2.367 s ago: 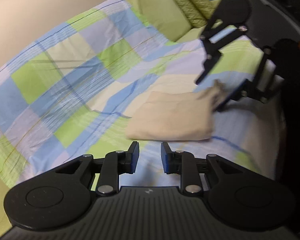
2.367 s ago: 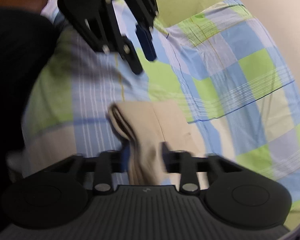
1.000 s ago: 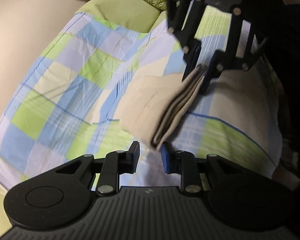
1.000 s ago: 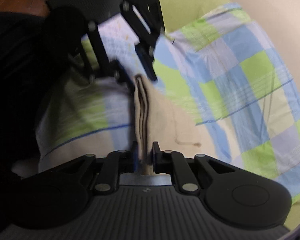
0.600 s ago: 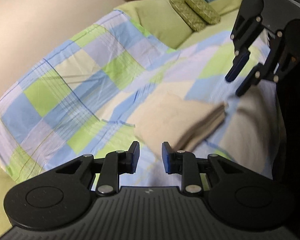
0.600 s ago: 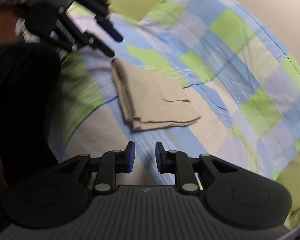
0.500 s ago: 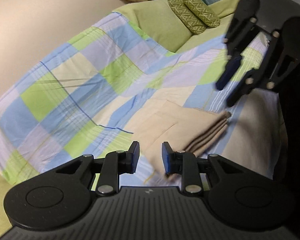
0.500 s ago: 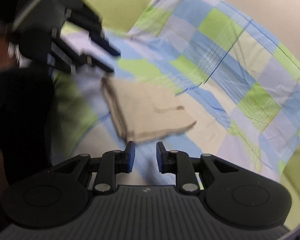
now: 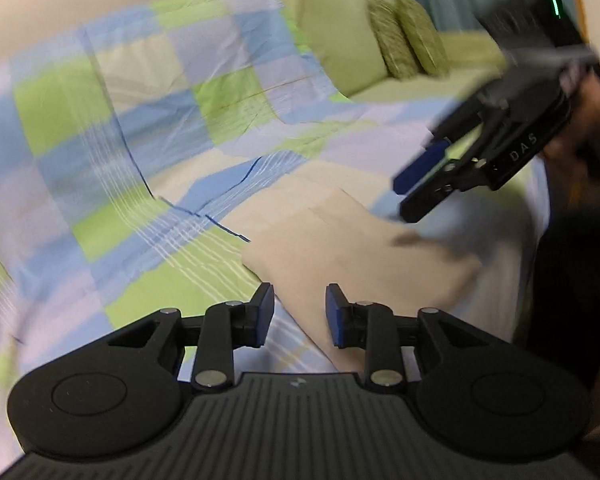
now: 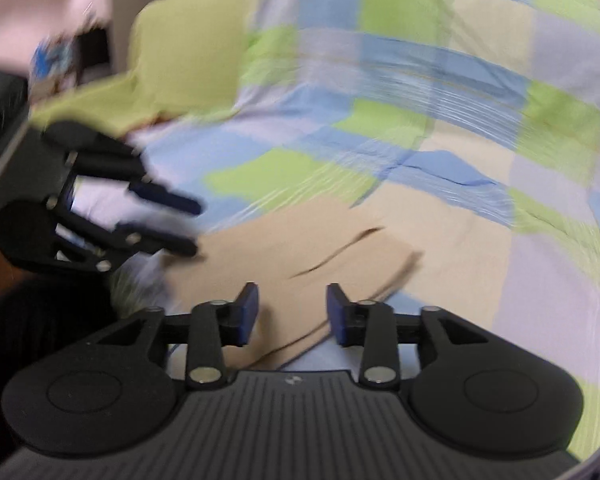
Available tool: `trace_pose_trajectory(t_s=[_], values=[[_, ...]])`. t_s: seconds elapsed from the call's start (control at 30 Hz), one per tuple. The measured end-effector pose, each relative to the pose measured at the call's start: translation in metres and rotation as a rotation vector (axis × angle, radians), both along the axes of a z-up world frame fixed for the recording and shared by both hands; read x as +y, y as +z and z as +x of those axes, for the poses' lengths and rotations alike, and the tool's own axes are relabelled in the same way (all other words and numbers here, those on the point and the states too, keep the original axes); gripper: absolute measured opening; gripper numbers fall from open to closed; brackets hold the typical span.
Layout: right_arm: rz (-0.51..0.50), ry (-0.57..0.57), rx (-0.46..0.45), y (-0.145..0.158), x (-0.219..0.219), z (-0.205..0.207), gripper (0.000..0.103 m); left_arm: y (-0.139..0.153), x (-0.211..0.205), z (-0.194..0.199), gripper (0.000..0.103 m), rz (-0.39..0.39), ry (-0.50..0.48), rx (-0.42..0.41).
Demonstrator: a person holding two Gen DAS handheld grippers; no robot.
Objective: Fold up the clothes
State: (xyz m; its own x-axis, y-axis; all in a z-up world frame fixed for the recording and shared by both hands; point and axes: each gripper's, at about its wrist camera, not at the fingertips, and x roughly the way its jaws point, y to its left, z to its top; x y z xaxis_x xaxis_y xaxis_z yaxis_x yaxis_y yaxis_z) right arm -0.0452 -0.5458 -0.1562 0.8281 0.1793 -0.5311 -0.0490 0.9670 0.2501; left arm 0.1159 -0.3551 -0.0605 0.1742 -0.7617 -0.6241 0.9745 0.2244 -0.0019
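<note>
Folded beige cloth (image 9: 352, 248) lying flat on a bed, on the checked quilt (image 9: 148, 128) of blue, green, cream and lilac squares. Blurred in both views, so layers at its edges hard to count; dark seam lines visible on its top in the right wrist view (image 10: 300, 256).

Left claw (image 9: 299, 310) released, nothing between its blue pads, hovering at the near corner of the cloth and not touching it as far as the blur allows. Seen from the other side (image 10: 194, 226), just beside the cloth's left edge, jaws apart, held clear of the fabric.

Right claw (image 10: 292, 307) released as well, jaws just opened wider, gap bare with only the cloth beneath showing through it. Pads apart from the fabric, above the cloth's near edge. In the left wrist view (image 9: 404, 196), just above the far right edge of the cloth, fingers parted, a person's hand (image 9: 568, 148) behind it on the handle.

Beyond the cloth, past the quilt's far edge, plain green sheet (image 9: 340, 44) and two patterned green cushions (image 9: 408, 40) leaning side by side. Dark clothing of the person at the cloth's near right side in the left wrist view
</note>
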Motion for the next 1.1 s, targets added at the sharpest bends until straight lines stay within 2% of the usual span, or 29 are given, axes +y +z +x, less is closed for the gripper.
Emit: trace_pose_trajectory(t_s=[0.07, 0.13, 0.2, 0.3, 0.37, 0.47, 0.57, 0.67, 0.73, 0.77, 0.8, 0.83, 0.9, 0.93, 0.97, 1.0, 1.1], values=[[0.137, -0.039, 0.030, -0.005, -0.031, 0.007, 0.040, -0.006, -0.013, 0.040, 0.035, 0.004, 0.001, 0.183], [0.267, -0.062, 0.059, -0.016, -0.058, 0.015, 0.040, -0.014, -0.023, 0.068, 0.035, 0.018, 0.020, 0.292], [0.367, -0.073, 0.084, -0.030, -0.076, 0.023, 0.041, -0.025, -0.035, 0.096, 0.043, 0.054, 0.022, 0.426], [0.447, -0.054, 0.121, -0.045, -0.083, 0.036, 0.041, -0.033, -0.048, 0.115, 0.044, 0.082, -0.012, 0.526], [0.485, -0.037, 0.160, -0.053, -0.084, 0.048, 0.041, -0.037, -0.054, 0.121, 0.047, 0.104, -0.020, 0.554], [0.552, -0.018, 0.205, -0.065, -0.086, 0.066, 0.041, -0.054, -0.071, 0.140, 0.047, 0.131, -0.047, 0.671], [0.646, -0.008, 0.203, -0.074, -0.093, 0.080, 0.041, -0.062, -0.078, 0.152, 0.046, 0.128, -0.060, 0.745], [0.723, -0.014, 0.202, -0.082, -0.100, 0.091, 0.037, -0.067, -0.075, 0.160, 0.042, 0.096, -0.056, 0.811], [0.771, -0.026, 0.206, -0.086, -0.103, 0.091, 0.027, -0.067, -0.069, 0.159, 0.036, 0.067, -0.050, 0.809], [0.804, -0.040, 0.209, -0.090, -0.105, 0.090, 0.011, -0.066, -0.067, 0.158, 0.034, 0.056, -0.047, 0.802], [0.814, -0.044, 0.209, -0.091, -0.106, 0.091, 0.010, -0.062, -0.065, 0.156, 0.033, 0.037, -0.045, 0.785], [0.808, -0.043, 0.200, -0.088, -0.105, 0.090, 0.010, -0.048, -0.061, 0.152, 0.033, -0.004, -0.051, 0.731], [0.766, -0.034, 0.171, -0.076, -0.104, 0.091, 0.010, -0.028, -0.061, 0.151, 0.032, -0.061, -0.061, 0.663], [0.711, -0.024, 0.121, -0.060, -0.104, 0.091, 0.010, -0.004, -0.060, 0.149, 0.032, -0.126, -0.076, 0.580], [0.596, -0.010, 0.040, -0.032, -0.102, 0.090, 0.010, 0.013, -0.060, 0.146, 0.032, -0.164, -0.090, 0.501], [0.542, -0.003, 0.005, -0.021, -0.101, 0.090, 0.010, 0.028, -0.060, 0.142, 0.032, -0.198, -0.102, 0.424], [0.194, 0.059, -0.230, 0.041, -0.081, 0.077, 0.010, 0.065, -0.053, 0.121, 0.032, -0.283, -0.132, 0.209]])
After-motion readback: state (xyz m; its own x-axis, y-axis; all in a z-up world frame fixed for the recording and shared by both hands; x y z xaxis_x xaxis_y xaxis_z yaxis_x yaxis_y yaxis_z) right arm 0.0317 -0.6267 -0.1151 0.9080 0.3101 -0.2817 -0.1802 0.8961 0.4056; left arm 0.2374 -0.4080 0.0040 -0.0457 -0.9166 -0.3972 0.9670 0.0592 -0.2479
